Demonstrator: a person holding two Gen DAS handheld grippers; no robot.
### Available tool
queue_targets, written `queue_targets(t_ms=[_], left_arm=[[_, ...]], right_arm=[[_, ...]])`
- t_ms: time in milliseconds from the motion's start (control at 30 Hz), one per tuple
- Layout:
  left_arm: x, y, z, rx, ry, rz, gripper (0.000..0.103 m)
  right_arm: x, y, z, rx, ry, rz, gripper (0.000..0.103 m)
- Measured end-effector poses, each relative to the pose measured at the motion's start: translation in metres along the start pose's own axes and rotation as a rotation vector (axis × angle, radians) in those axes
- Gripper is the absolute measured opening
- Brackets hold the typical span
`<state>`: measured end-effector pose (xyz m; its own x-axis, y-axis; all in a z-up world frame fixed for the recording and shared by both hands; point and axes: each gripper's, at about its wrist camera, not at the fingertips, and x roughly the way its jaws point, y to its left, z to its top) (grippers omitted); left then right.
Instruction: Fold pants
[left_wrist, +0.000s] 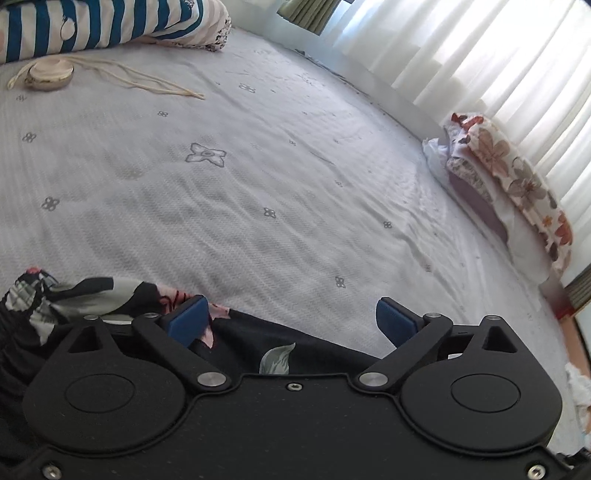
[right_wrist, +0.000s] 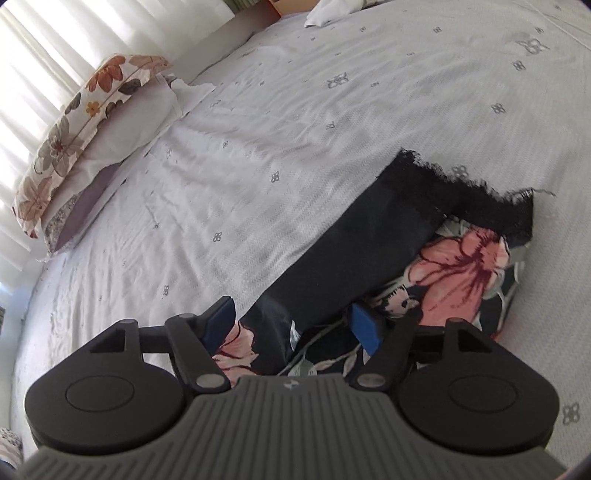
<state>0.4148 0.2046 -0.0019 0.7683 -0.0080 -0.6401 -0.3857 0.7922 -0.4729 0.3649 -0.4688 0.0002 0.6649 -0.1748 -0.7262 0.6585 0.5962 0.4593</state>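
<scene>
The pants (right_wrist: 388, 258) are black with pink and grey flowers and lie bunched on the white bed sheet. In the right wrist view a black part with a frayed lace edge (right_wrist: 480, 192) lies folded over the flowered part. My right gripper (right_wrist: 293, 323) is open, its blue pads on either side of the cloth's near end. In the left wrist view the pants (left_wrist: 122, 291) lie at the lower left, running under the gripper body. My left gripper (left_wrist: 291, 321) is open above the cloth's edge, its left pad (left_wrist: 186, 319) over the fabric.
A flowered pillow (left_wrist: 513, 184) lies along the curtain side of the bed; it also shows in the right wrist view (right_wrist: 81, 129). A blue-striped blanket (left_wrist: 103, 26) and a round cream object with cords (left_wrist: 48, 74) lie at the far left. The bed sheet (left_wrist: 277, 166) spreads ahead.
</scene>
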Motion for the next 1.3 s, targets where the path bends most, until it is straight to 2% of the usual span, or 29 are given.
queue_targets(t_ms=[133, 200, 300, 333, 367, 400, 433, 467, 500, 533, 633, 967, 1167, 1300], left_arm=[[0.008, -0.016, -0.005, 0.092, 0.006, 0.065, 0.1], [0.011, -0.029, -0.011, 0.188, 0.021, 0.109, 0.1], [0.016, -0.046, -0.025, 0.338, 0.028, 0.188, 0.095], [0.016, -0.05, -0.03, 0.371, 0.02, 0.214, 0.093], [0.015, -0.053, -0.034, 0.386, 0.004, 0.228, 0.084], [0.012, -0.055, -0.036, 0.39, -0.014, 0.226, 0.065], [0.008, -0.056, -0.037, 0.381, -0.034, 0.216, 0.05], [0.004, -0.056, -0.037, 0.365, -0.044, 0.195, 0.015], [0.001, -0.054, -0.036, 0.342, -0.039, 0.177, 0.008], [-0.002, -0.054, -0.035, 0.329, -0.037, 0.172, 0.003], [-0.014, -0.052, -0.033, 0.337, -0.041, 0.153, 0.002], [-0.092, -0.05, -0.016, 0.309, -0.089, 0.042, 0.001], [-0.144, -0.045, -0.015, 0.305, -0.093, -0.016, 0.001], [-0.178, -0.034, -0.02, 0.304, -0.094, -0.038, 0.002]], right_arm=[[0.01, 0.007, 0.007, -0.011, 0.006, -0.041, 0.082], [0.015, 0.012, 0.008, -0.041, 0.008, -0.065, 0.087], [0.024, 0.031, 0.004, -0.165, 0.031, -0.125, 0.092], [0.026, 0.039, 0.0, -0.217, 0.036, -0.158, 0.09], [0.028, 0.045, -0.004, -0.258, 0.038, -0.189, 0.079], [0.028, 0.051, -0.008, -0.284, 0.023, -0.234, 0.059], [0.026, 0.055, -0.01, -0.303, -0.004, -0.275, 0.046], [0.021, 0.056, -0.011, -0.317, -0.029, -0.302, 0.011], [0.017, 0.055, -0.01, -0.319, -0.042, -0.299, 0.002], [0.012, 0.051, -0.008, -0.297, -0.038, -0.265, 0.002], [-0.003, 0.038, -0.002, -0.216, -0.032, -0.203, 0.002], [-0.086, 0.003, 0.019, -0.161, -0.166, -0.112, 0.001], [-0.128, -0.037, 0.014, -0.082, -0.146, -0.037, 0.001], [-0.167, -0.067, 0.004, -0.065, -0.164, 0.0, 0.001]])
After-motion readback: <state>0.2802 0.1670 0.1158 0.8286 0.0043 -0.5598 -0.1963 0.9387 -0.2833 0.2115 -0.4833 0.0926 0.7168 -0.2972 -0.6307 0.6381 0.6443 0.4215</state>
